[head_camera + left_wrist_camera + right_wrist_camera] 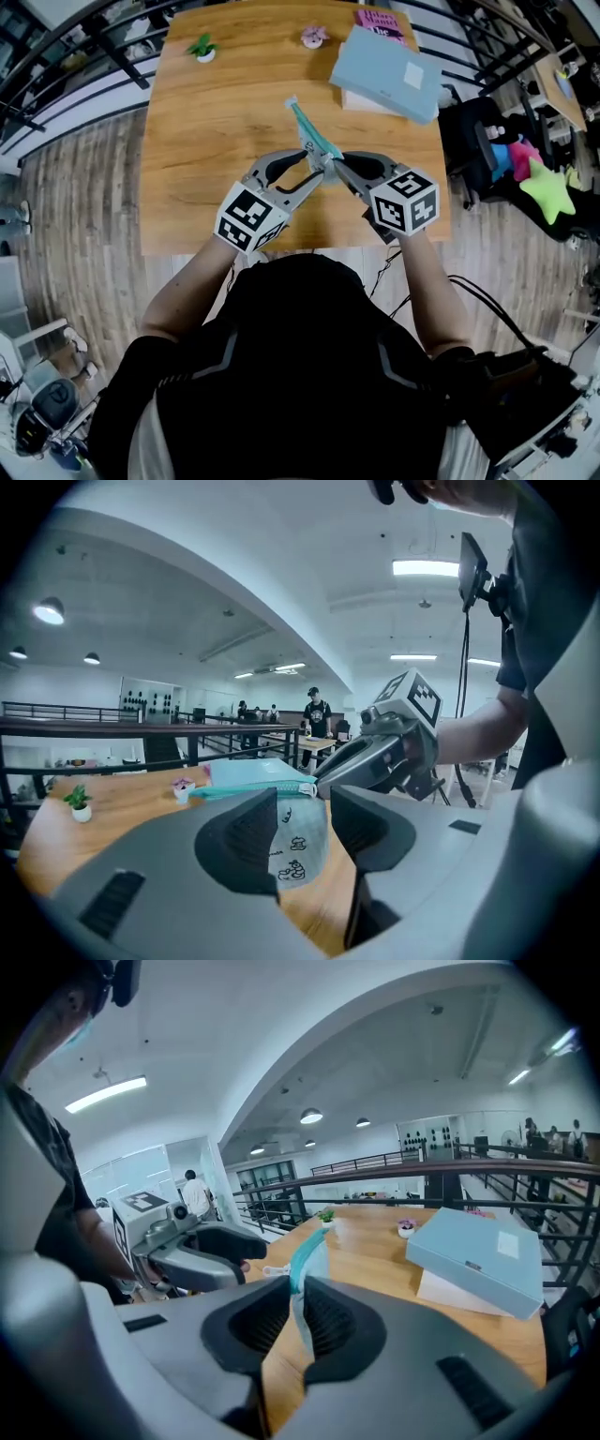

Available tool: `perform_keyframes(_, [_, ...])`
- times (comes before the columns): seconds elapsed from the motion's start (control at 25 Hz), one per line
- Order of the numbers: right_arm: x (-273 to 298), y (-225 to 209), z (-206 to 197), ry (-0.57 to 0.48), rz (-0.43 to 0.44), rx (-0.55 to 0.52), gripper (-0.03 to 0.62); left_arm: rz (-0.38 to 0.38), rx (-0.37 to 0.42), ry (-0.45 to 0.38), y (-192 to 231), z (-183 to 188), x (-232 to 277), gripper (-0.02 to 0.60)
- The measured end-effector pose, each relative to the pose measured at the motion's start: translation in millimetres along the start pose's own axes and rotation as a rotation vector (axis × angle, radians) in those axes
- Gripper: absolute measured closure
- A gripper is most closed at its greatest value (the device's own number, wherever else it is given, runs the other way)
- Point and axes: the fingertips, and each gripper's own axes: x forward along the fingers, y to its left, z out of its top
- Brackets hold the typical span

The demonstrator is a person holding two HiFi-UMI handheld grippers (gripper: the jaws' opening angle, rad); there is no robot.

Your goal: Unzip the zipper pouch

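A translucent zipper pouch (307,128) with a teal zipper band is held up over the wooden table (206,150). My right gripper (337,167) is shut on the pouch's near edge; in the right gripper view the film (307,1252) is pinched between the pads (323,1321). My left gripper (319,174) stands open from the left, with the printed pouch (300,841) hanging in the gap between its jaws. The white zipper pull (273,1269) lies beside the left gripper's tip (251,1260). In the left gripper view the right gripper (323,778) reaches the pouch's top corner.
A pale blue box (386,73) lies on a white book at the table's far right, with a pink book (380,24) behind it. A small green plant (202,47) and a pink flower pot (313,36) stand at the far edge. A railing surrounds the table.
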Motion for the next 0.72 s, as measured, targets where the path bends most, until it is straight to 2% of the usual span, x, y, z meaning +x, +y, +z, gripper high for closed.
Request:
perform_keyframes(0.16, [-18, 10, 21, -0.044, -0.009, -0.007, 0.54, -0.036, 0.032, -0.041, -10, 23, 3, 0.391])
perform_keyframes(0.4, [-32, 23, 46, -0.074, -0.02, -0.033, 0.54, -0.013, 0.08, -0.093, -17, 52, 0, 0.417])
perform_keyframes(0.72, [-35, 28, 57, -0.088, 0.024, -0.004, 0.54, 0.046, 0.317, -0.058, -19, 60, -8, 0.422])
